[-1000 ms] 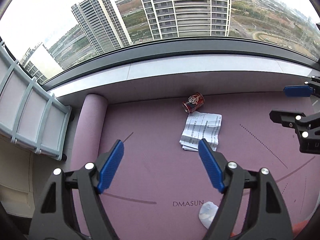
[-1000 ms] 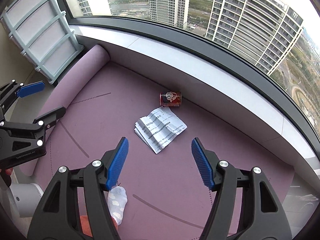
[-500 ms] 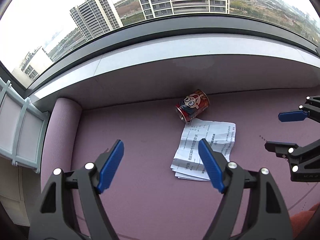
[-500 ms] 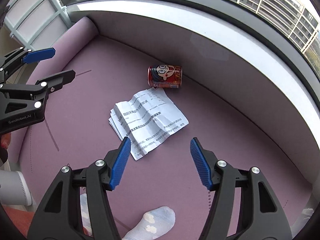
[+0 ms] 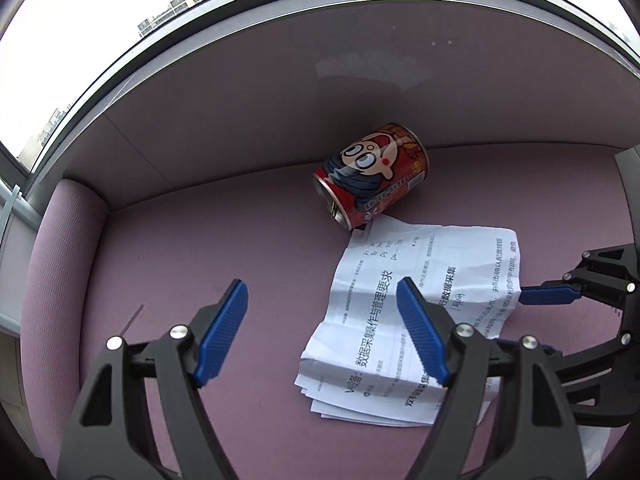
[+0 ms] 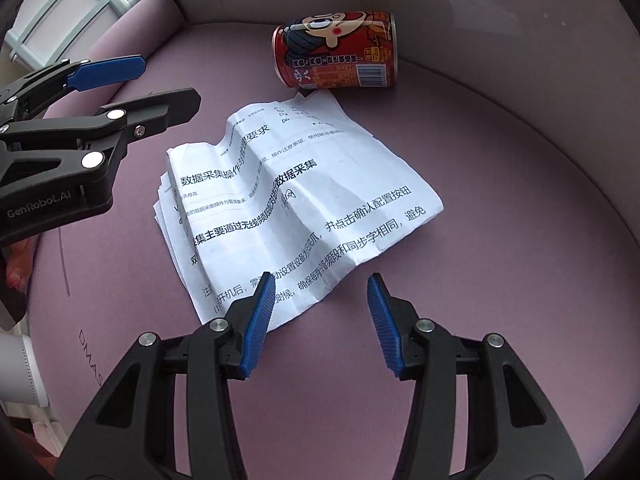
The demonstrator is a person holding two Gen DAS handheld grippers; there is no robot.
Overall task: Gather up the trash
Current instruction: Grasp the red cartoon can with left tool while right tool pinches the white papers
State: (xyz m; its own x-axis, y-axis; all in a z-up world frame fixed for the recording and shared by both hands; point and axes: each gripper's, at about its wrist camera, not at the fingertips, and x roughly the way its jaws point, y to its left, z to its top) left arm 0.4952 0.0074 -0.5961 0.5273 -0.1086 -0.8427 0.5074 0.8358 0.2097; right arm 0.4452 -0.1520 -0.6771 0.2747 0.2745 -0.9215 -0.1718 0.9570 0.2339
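Observation:
A red cartoon drink can [image 5: 372,174] lies on its side on the purple mat [image 5: 208,248], touching the far corner of a stack of creased printed paper sheets [image 5: 408,304]. The can [image 6: 336,56] and paper [image 6: 292,200] also show in the right wrist view. My left gripper [image 5: 322,320] is open and empty, low over the mat at the paper's left edge. My right gripper [image 6: 322,316] is open and empty, at the paper's near edge, its left pad over the paper's corner. Each gripper shows in the other's view: the right gripper [image 5: 560,312] and the left gripper [image 6: 132,92].
The mat's rolled end [image 5: 60,280] lies at the left. A low grey wall [image 5: 320,80] under the window borders the mat just behind the can. A white cylindrical object [image 6: 20,372] stands at the mat's near left edge. A pale slatted rack [image 6: 80,0] is at far left.
Both grippers have moved forward and down toward the paper and can, which now look much larger. The sock seen earlier near the mat's front has left view. Both grippers stay open.

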